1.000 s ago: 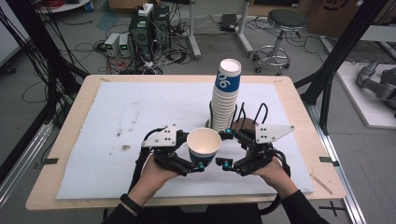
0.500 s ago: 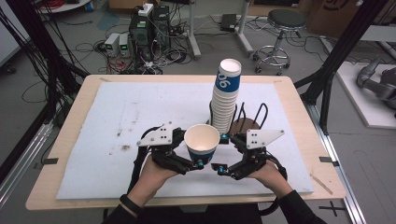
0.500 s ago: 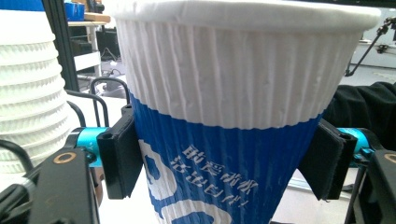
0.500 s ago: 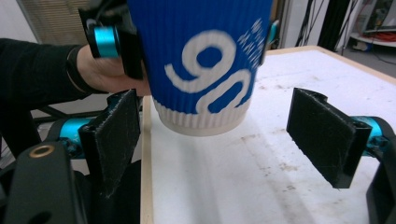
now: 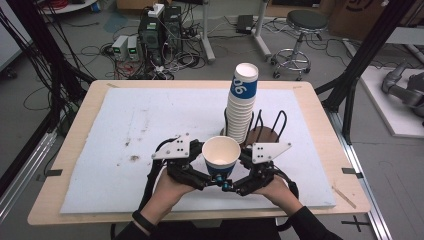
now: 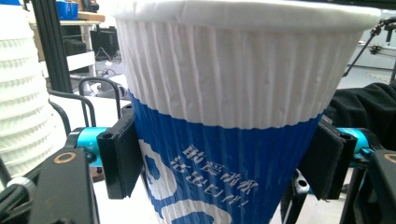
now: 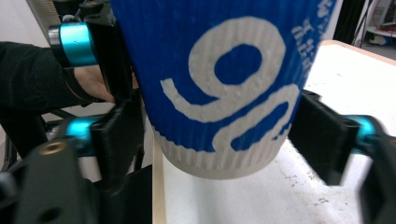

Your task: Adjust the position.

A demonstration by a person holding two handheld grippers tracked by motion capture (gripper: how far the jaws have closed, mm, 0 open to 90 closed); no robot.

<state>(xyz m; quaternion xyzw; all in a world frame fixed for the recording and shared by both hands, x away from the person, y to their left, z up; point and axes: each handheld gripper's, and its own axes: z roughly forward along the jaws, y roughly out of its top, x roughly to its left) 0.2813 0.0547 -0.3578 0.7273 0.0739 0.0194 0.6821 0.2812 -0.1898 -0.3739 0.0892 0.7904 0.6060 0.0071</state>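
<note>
Here we see a wooden table point(image 5: 320, 107) covered by a white mat point(image 5: 125, 130), with cables, a stool point(image 5: 302, 22) and computers on the floor behind. Between the two tongs, a paper cup point(image 5: 221, 155) stands upright, mouth up. The left gripper point(image 5: 207, 178) is clenched on its blue part. The right gripper point(image 5: 235, 184) probably holds it lower, though its view is blurred. Both hands lie low, pointing inward. Just behind stands a cup stack point(image 5: 242, 102).
</note>
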